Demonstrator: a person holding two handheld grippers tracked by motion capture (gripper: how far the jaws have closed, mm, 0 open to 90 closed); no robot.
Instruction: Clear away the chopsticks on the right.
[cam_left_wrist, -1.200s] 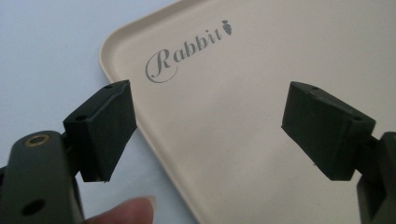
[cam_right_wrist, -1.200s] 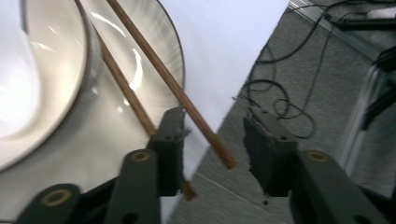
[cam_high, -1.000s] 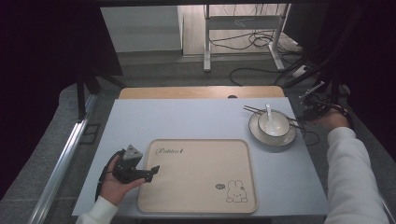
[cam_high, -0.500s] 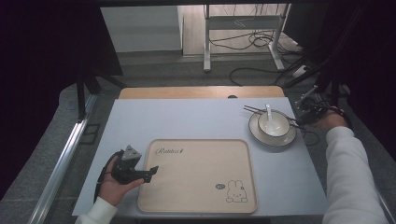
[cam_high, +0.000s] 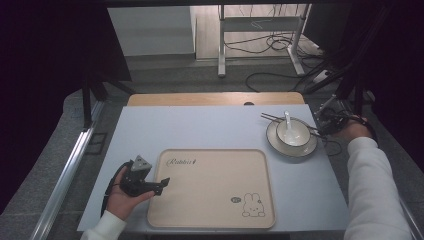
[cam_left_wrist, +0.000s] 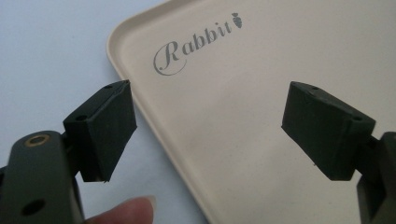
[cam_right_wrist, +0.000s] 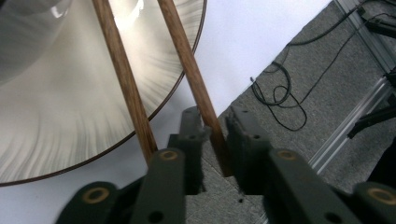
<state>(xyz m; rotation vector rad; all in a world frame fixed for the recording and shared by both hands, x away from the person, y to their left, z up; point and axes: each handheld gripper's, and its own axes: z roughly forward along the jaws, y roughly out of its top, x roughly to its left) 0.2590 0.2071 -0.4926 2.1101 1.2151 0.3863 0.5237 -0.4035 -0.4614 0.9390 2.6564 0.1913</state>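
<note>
Table w/ tray, plate

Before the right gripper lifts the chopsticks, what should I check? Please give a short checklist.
1. Right gripper shut on a chopstick: ok.
2. Second chopstick also between the jaws: not ok, it lies outside them.
3. Chopsticks rest across the plate: ok.
4. Spoon stands in the bowl: ok.
5. Tray bare for placing: ok.
6. Left gripper open, over the tray's edge: ok.

Table evenly lit, dark surround; right gripper view shows glare on the plate beyond its blurred jaws
</note>
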